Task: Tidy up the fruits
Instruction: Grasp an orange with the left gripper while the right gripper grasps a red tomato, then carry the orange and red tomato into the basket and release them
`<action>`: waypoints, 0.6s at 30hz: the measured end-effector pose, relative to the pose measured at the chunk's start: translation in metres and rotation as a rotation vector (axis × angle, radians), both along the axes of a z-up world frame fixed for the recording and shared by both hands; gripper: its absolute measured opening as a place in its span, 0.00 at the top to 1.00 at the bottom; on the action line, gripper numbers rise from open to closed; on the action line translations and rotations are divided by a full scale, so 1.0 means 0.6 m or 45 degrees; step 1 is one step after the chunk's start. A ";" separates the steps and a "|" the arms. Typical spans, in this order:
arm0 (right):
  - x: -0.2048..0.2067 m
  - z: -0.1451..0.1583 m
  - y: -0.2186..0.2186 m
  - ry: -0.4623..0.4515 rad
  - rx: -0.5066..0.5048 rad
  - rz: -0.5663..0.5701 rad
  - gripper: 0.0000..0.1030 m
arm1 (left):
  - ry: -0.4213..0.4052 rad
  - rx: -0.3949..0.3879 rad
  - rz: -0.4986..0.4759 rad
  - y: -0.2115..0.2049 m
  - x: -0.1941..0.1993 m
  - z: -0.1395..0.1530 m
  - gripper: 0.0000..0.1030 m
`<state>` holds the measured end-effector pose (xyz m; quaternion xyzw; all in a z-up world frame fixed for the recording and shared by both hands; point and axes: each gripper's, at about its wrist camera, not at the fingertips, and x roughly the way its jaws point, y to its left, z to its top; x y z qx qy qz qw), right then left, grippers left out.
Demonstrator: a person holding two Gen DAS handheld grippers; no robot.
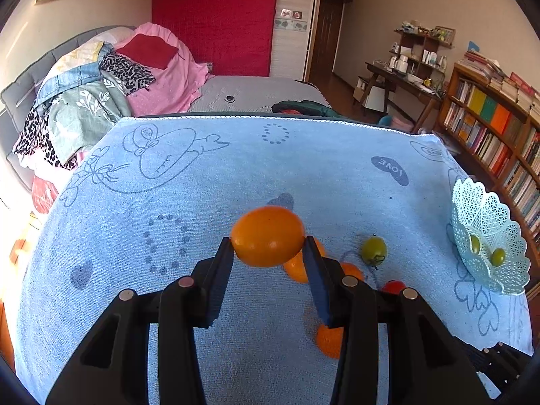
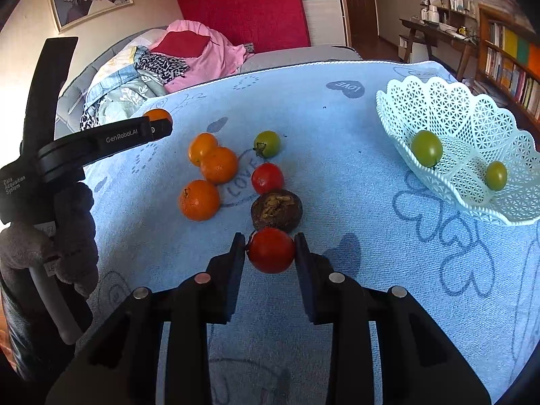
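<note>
Directly ahead of the right gripper (image 2: pixel 270 248), just beyond the red tomato (image 2: pixel 271 250) clamped between its jaws, a dark brown fruit (image 2: pixel 276 210) blocks the straight path, with another red tomato (image 2: pixel 267 178) and a green tomato (image 2: pixel 267 143) lined up behind it. Ahead to its left, three oranges (image 2: pixel 209 175) cluster together, and the left gripper (image 2: pixel 158 128) reaches in beyond them, its glove-wrapped handle (image 2: pixel 60 236) at the far left. To its right the towel-covered worktop (image 2: pixel 354 175) lies bare up to the lattice basket (image 2: pixel 472 128), whose scalloped rim stands raised. Left of the left gripper (image 1: pixel 269 246) the towel is bare.
</note>
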<state>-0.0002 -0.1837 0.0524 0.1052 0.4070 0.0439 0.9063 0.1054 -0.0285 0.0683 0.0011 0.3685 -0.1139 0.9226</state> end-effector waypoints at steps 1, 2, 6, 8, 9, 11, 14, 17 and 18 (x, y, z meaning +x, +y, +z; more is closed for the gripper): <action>-0.002 0.004 -0.004 -0.008 0.003 -0.007 0.70 | -0.001 0.000 -0.011 -0.003 -0.002 0.001 0.58; -0.005 0.008 -0.007 -0.015 0.006 -0.014 0.70 | -0.003 0.001 -0.021 -0.007 -0.005 0.002 0.58; -0.013 0.019 -0.020 -0.036 0.012 -0.039 0.70 | -0.013 0.006 -0.056 -0.022 -0.015 0.005 0.58; -0.017 0.023 -0.026 -0.045 0.015 -0.053 0.70 | -0.019 0.011 -0.073 -0.031 -0.021 0.006 0.58; -0.018 0.024 -0.029 -0.049 0.017 -0.060 0.70 | -0.021 0.015 -0.083 -0.036 -0.024 0.007 0.58; -0.021 0.028 -0.035 -0.057 0.019 -0.077 0.70 | -0.028 0.021 -0.109 -0.047 -0.031 0.008 0.58; -0.026 0.032 -0.048 -0.065 0.027 -0.103 0.70 | -0.039 0.032 -0.150 -0.064 -0.040 0.009 0.58; -0.030 0.035 -0.060 -0.072 0.028 -0.129 0.70 | -0.047 0.040 -0.186 -0.080 -0.049 0.010 0.58; -0.033 0.036 -0.065 -0.076 0.030 -0.139 0.70 | -0.050 0.043 -0.198 -0.084 -0.052 0.010 0.58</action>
